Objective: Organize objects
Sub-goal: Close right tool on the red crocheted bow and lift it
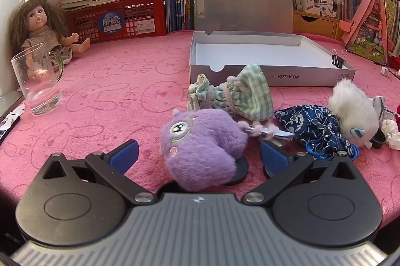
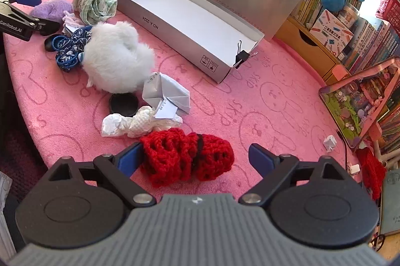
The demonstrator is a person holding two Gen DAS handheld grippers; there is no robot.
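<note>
Purple plush toy lies on the pink cloth between the spread fingers of the left gripper, not pinched. Behind it lie a green checked dress, a dark blue pouch and a white plush toy, near the open grey box. Red knitted piece sits between the wide fingers of the right gripper, touching the left finger only.

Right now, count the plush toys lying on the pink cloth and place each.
2. The purple plush lies between the left hand-held gripper's fingers; the white plush rests against the blue pouch, before the silver box. The pile may hide more.
</note>
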